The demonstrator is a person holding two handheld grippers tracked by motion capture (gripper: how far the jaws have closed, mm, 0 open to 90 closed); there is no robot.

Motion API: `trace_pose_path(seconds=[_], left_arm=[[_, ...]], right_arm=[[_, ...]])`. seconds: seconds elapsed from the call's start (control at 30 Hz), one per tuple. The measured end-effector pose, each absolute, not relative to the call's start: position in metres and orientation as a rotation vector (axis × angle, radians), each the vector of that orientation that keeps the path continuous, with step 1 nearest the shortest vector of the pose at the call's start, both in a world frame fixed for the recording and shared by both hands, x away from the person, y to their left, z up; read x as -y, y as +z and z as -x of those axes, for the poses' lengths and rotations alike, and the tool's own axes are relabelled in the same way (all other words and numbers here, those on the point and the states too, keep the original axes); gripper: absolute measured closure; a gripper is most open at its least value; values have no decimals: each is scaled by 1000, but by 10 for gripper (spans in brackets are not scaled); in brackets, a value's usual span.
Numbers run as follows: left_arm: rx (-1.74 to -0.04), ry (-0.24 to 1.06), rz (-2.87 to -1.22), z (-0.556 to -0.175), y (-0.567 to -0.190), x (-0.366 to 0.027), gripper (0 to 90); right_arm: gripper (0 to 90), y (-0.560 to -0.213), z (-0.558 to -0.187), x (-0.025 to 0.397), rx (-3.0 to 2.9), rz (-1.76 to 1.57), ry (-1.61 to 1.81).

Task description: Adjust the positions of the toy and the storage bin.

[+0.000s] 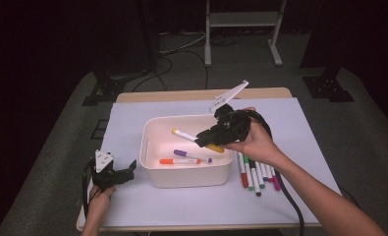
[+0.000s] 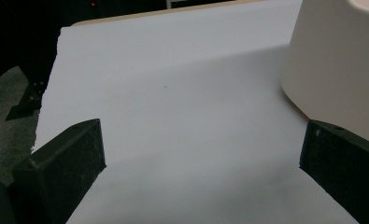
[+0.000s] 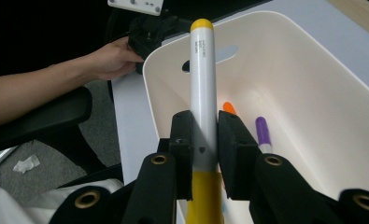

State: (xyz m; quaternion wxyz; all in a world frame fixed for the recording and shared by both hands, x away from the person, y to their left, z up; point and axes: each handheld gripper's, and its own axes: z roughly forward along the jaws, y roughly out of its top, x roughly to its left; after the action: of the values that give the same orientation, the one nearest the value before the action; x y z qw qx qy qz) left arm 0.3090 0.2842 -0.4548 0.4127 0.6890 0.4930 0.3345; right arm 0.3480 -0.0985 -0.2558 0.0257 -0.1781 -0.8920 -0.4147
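My right gripper (image 1: 206, 139) (image 3: 204, 144) is shut on a yellow-capped white marker (image 1: 186, 135) (image 3: 203, 88), held above the cream bin (image 1: 150, 169) (image 3: 313, 70). An orange marker (image 1: 178, 161) (image 3: 229, 108) and a purple marker (image 1: 190, 155) (image 3: 262, 133) lie on the bin's floor. To the bin's right, several markers (image 1: 256, 174) lie side by side on the white mat. My left gripper (image 1: 125, 170) (image 2: 201, 154) rests open on the mat left of the bin, nothing between its jaws; the bin's wall (image 2: 336, 60) stands at its right.
The white mat (image 1: 290, 128) (image 2: 173, 84) covers a wooden table whose far edge (image 1: 201, 95) shows behind it. Beyond stand a metal stand's legs (image 1: 240, 39) and cables on grey floor. A dark chair (image 3: 37, 121) sits below the table's near side.
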Motion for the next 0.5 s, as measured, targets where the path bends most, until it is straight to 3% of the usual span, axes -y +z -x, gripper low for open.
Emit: trace_pose_path(seconds=[0.5], left_arm=[[-1237,839,-1733,-309,-455,-284,0]], right_arm=[[757,-286,-364,56,2745,442,-1203]])
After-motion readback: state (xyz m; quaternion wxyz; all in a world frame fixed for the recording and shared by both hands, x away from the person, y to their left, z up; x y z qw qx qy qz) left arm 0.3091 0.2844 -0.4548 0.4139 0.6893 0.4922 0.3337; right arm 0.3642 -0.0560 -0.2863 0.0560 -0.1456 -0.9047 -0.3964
